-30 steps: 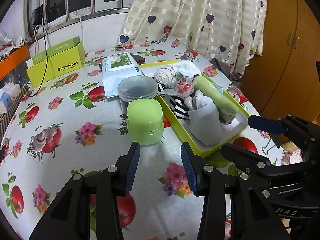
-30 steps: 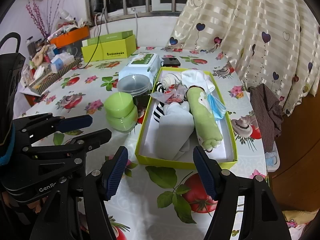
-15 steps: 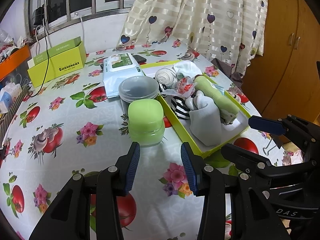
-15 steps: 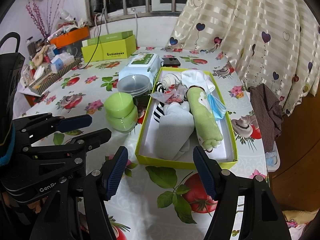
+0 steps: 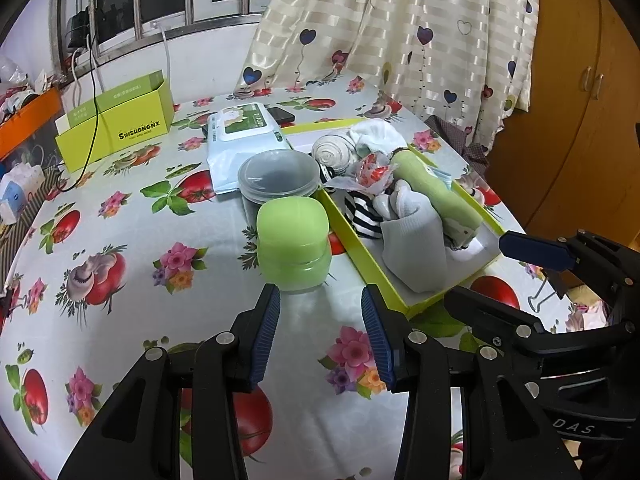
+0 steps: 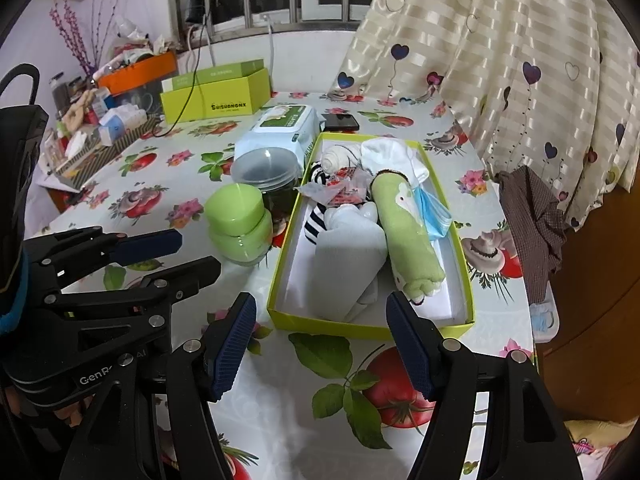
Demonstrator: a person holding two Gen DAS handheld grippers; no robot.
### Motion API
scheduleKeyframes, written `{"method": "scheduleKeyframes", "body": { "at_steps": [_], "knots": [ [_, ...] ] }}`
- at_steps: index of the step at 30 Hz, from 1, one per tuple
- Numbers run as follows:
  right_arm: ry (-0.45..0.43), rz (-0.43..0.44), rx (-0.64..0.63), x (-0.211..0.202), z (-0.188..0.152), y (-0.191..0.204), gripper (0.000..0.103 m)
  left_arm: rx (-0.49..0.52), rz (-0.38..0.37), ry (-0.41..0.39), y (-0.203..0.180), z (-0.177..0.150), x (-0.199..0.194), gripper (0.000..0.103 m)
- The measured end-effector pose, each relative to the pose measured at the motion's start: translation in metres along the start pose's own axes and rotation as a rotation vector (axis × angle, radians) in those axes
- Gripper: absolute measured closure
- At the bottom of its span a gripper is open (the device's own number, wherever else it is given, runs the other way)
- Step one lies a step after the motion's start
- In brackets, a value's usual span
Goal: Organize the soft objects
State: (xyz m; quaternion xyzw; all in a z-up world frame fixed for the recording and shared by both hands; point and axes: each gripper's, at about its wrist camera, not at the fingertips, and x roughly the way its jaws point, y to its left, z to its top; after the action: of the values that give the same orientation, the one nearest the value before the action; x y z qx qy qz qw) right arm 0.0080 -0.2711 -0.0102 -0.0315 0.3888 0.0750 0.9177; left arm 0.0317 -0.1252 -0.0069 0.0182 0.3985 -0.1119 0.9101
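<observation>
Hovering: both tools hang low over the near edge of the desk [image 6: 132,160], which wears a cloth printed with tomatoes and flowers.
Desk: carries everything; a curtain hangs behind it.
Box: the shallow yellow-green box [image 6: 348,326] lies toward the right side of the desk, open on top, holding the soft things.
Soft things: a green rolled cloth [image 6: 404,232] lies along the box's right half, a grey sock [image 6: 344,264] beside it on the left, striped socks [image 6: 314,220] and a white roll [image 6: 336,160] further back, a blue mask [image 6: 434,210] against the right wall. All look to be inside already.
Jar: a green lidded jar [image 5: 294,236] stands just left of the box, with stacked clear bowls [image 5: 278,174] behind it.
Left tool: left tool [image 5: 320,328] is spread and empty, pointing at the jar, not touching it.
Right tool: right tool [image 6: 322,336] is spread wide and empty, in front of the box's near wall.
Doing it well: my judgement is that sorting is near its end. Any tidying should come from above, pinching the middle of a roll gently, and keeping clear of the box's thin wall so it does not slide.
Change: against the earlier views almost nothing differs; the left view has crept slightly, the right one matches, and both tools remain spread.
</observation>
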Motion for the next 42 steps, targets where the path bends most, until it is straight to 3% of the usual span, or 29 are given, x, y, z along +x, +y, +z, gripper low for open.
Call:
{"method": "scheduleKeyframes", "body": {
  "at_steps": [42],
  "knots": [
    [0.005, 0.002, 0.001, 0.0020, 0.0000, -0.0001, 0.035, -0.006, 0.000, 0.011, 0.0007, -0.0021, 0.0032, 0.059]
  ]
}}
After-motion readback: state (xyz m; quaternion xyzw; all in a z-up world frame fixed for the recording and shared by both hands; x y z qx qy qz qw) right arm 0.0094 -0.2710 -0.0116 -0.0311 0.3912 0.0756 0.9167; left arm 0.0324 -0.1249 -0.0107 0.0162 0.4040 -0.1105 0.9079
